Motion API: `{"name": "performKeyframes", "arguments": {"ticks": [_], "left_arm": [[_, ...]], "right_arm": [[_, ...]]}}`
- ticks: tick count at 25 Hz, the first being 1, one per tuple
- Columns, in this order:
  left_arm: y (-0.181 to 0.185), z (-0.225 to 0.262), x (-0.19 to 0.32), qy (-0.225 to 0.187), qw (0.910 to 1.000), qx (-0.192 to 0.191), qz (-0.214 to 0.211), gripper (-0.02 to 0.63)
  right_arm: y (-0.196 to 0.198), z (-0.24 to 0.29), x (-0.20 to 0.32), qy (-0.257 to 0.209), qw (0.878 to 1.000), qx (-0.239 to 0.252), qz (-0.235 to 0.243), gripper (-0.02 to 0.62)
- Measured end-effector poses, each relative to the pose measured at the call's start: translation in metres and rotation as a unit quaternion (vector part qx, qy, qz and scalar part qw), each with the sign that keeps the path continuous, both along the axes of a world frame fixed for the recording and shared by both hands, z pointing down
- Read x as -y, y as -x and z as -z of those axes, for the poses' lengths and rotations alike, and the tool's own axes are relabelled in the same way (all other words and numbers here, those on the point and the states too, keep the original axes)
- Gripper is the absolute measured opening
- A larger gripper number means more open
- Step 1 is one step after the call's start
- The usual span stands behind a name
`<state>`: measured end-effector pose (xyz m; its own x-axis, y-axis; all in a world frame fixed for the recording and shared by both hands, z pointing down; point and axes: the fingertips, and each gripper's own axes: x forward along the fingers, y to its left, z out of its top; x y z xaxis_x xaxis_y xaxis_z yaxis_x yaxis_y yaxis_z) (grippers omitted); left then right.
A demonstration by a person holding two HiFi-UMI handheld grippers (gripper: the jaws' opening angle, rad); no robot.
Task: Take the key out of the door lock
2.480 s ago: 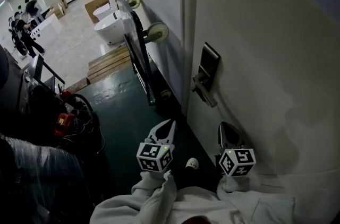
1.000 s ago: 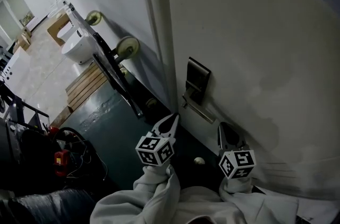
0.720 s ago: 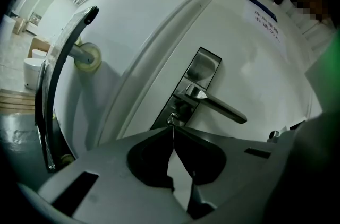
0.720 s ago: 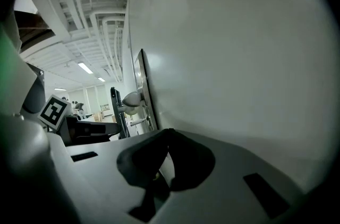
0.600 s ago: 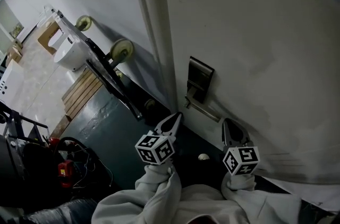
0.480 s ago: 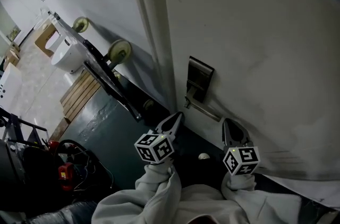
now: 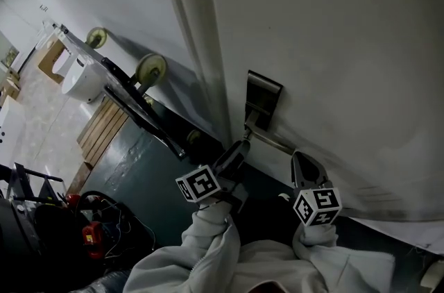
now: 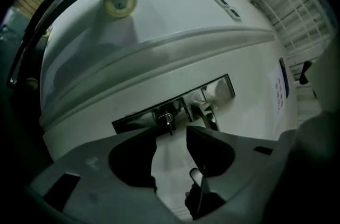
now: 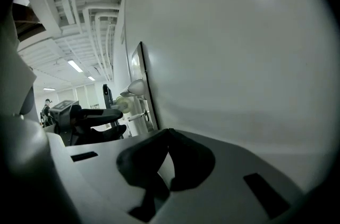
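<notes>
A silver lock plate (image 7: 263,97) with a lever handle (image 7: 275,141) is fixed on the white door (image 7: 333,62). In the left gripper view a small key (image 8: 168,121) sticks out of the plate (image 8: 138,118), beside the handle (image 8: 206,112). My left gripper (image 8: 171,132) points at the plate, and its jaws have just been opening. The key stands just past the gap between the tips, with nothing between the pads. From the head view this gripper (image 7: 234,154) sits right under the handle. My right gripper (image 7: 300,164) hangs lower beside the door, its tips (image 9: 169,131) together and empty.
Left of the door stand a black-framed cart with cream wheels (image 7: 150,67), a wooden pallet (image 7: 103,128) and a white fixture (image 7: 78,81). Cables and a red tool (image 7: 91,232) lie on the dark green floor (image 7: 156,160). The door frame (image 7: 198,42) runs up close to the lock.
My left gripper has rolled over on its side and edged up towards the handle and lock. The right gripper has stayed where it was. The view has swung a little to the right.
</notes>
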<state>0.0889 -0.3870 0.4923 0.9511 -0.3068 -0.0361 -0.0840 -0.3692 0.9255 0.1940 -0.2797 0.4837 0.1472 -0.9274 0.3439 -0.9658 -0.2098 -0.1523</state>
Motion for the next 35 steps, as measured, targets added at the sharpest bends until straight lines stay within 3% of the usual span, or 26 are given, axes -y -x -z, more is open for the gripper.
{"name": "performKeyframes", "arguments": {"ticks": [4,13,21,35], "left_arm": [[-0.009,0.000,0.009,0.044,0.9984,-0.036,0.003,0.156],[-0.030,0.008,0.017,0.072,0.9946,-0.075,-0.004,0.155],[-0.034,-0.004,0.024,0.080,0.9960,-0.035,0.018,0.038],[-0.033,-0.007,0.025,0.132,0.9892,-0.050,0.039,0.028]], "right_arm": [[-0.001,0.000,0.001,0.003,1.000,-0.004,-0.003,0.052],[-0.010,0.002,-0.001,0.009,1.000,-0.012,-0.015,0.052],[-0.015,0.000,0.001,0.012,1.000,-0.010,-0.014,0.052],[-0.018,0.001,0.000,0.008,1.000,-0.005,-0.004,0.052]]}}
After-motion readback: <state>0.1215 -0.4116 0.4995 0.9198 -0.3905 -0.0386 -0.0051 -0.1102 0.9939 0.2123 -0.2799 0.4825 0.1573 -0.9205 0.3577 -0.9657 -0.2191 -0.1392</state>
